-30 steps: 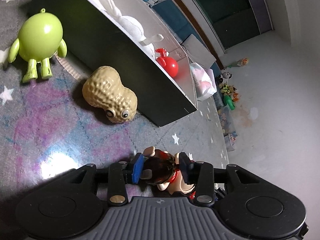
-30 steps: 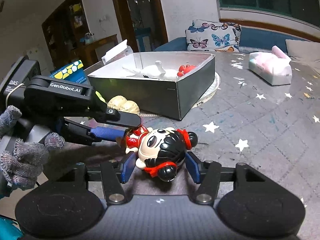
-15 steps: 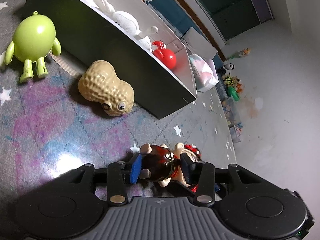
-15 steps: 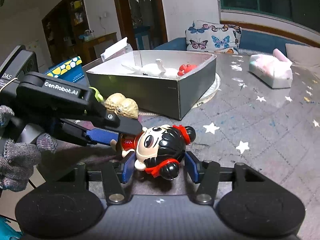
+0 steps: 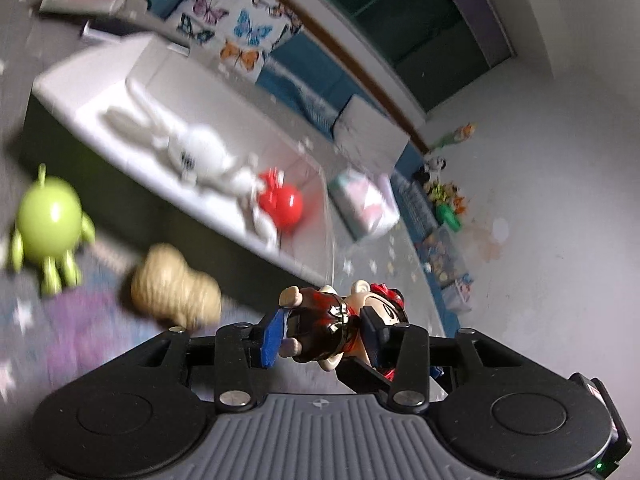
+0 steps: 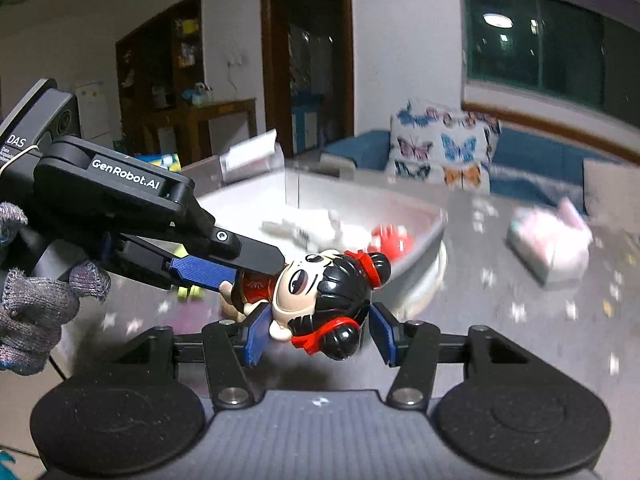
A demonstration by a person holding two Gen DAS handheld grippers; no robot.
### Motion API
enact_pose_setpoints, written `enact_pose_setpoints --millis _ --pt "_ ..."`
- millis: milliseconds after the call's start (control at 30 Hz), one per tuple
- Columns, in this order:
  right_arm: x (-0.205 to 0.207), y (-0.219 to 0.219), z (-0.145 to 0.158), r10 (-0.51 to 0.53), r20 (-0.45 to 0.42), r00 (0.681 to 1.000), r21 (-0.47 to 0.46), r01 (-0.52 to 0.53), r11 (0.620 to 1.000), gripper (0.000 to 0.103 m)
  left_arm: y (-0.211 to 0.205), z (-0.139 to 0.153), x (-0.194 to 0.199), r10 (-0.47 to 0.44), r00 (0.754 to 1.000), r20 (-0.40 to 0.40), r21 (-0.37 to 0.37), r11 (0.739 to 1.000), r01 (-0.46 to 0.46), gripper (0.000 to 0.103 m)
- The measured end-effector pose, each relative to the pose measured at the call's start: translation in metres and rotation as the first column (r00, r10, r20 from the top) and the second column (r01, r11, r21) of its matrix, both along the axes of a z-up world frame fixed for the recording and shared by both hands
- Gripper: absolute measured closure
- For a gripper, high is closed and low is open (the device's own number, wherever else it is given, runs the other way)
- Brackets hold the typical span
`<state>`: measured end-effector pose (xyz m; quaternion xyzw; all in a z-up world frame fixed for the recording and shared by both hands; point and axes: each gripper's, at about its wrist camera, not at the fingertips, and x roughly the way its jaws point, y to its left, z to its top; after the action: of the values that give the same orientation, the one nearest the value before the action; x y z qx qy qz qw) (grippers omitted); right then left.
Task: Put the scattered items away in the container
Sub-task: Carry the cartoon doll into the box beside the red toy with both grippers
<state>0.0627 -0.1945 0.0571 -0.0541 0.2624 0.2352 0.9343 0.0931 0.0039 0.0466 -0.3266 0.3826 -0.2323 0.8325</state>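
Note:
Both grippers hold one doll with black hair buns and a red outfit. My left gripper (image 5: 320, 336) is shut on the doll's (image 5: 324, 332) body. My right gripper (image 6: 318, 334) is shut on the doll's head (image 6: 332, 300). The left gripper's blue-padded fingers (image 6: 208, 270) come in from the left in the right wrist view. The doll is lifted off the table, just short of the near corner of the grey box (image 5: 224, 256). The box (image 6: 416, 256) holds a white rabbit toy (image 5: 200, 156) and a red toy (image 5: 282, 204).
A green round figure (image 5: 48, 220) and a peanut-shaped toy (image 5: 176, 292) lie on the star-patterned mat left of the box. A pink tissue pack (image 5: 366, 208) sits beyond the box and also shows in the right wrist view (image 6: 548, 244). A butterfly cushion (image 6: 444, 152) lies behind.
Both grippers have lifted the doll off the table and carried it up toward the box. The view now looks down into the box, and both images are blurred from the motion.

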Motion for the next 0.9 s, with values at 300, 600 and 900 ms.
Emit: enact_pose_setpoints --millis 300,600,900 --pt "0.076 0.018 0.014 0.062 0.030 0.998 -0.024 -0.062 0.998 0.049 0.020 0.002 0.062 0.067 0.997 -0.025 -0.018 0.998 -0.068 0.062" --pt "0.136 0.025 -0.005 0.137 -0.069 0.988 -0.080 -0.142 0.987 0.050 0.021 -0.021 0.102 0.087 0.991 -0.100 0.013 0.996 -0.086 0.070" --pt "0.161 0.017 -0.004 0.184 -0.107 0.977 -0.050 -0.190 0.981 0.050 0.015 -0.019 0.117 0.063 0.989 -0.131 0.077 0.996 -0.054 0.070"
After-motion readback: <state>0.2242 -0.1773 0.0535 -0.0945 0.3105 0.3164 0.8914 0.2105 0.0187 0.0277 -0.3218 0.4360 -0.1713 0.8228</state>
